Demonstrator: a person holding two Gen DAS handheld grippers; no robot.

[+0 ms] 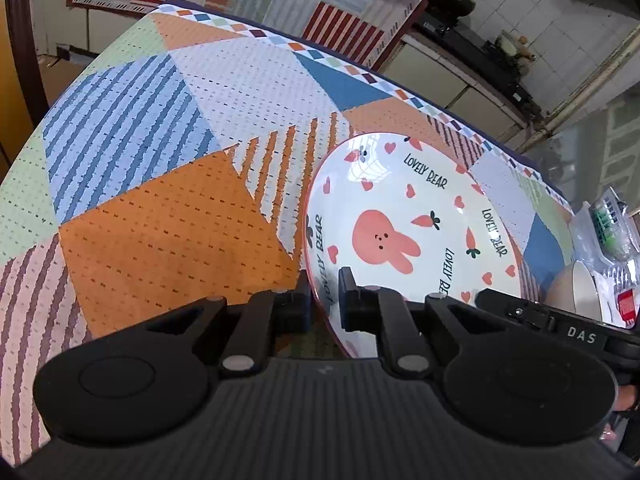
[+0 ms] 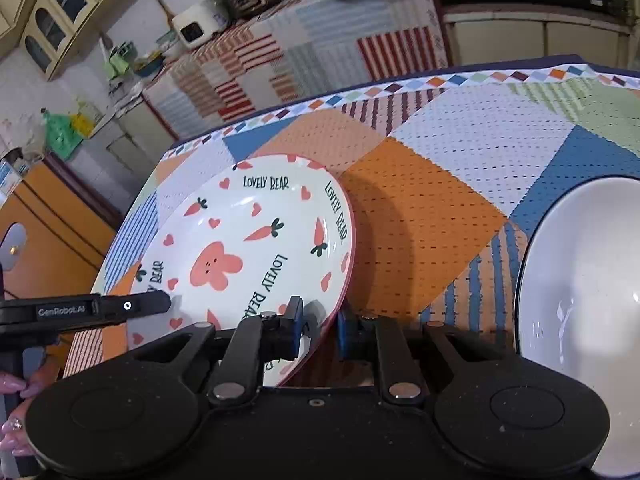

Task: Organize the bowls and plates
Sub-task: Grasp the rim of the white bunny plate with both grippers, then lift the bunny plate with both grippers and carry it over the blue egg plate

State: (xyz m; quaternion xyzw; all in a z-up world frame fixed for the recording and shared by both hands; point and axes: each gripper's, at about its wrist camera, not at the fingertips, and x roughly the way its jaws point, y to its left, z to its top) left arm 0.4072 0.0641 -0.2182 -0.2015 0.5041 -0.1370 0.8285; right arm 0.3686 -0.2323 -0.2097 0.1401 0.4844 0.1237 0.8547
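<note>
A white plate with a pink rabbit, carrots, hearts and "LOVELY BEAR" lettering [image 1: 408, 216] is held tilted above the patchwork tablecloth [image 1: 160, 216]. My left gripper [image 1: 325, 300] is shut on its near left rim. My right gripper [image 2: 320, 326] is shut on the opposite rim of the same plate [image 2: 256, 240]. The left gripper also shows in the right wrist view [image 2: 132, 306], and the right gripper in the left wrist view [image 1: 560, 320]. A plain white bowl with a dark rim [image 2: 580, 312] sits on the table right of my right gripper.
The tablecloth's far edge [image 2: 400, 88] runs behind the plate. A beige bowl [image 1: 576, 292] and plastic-wrapped items [image 1: 612, 232] lie at the table's right end. Cabinets and a cloth-covered counter [image 2: 304, 48] stand beyond.
</note>
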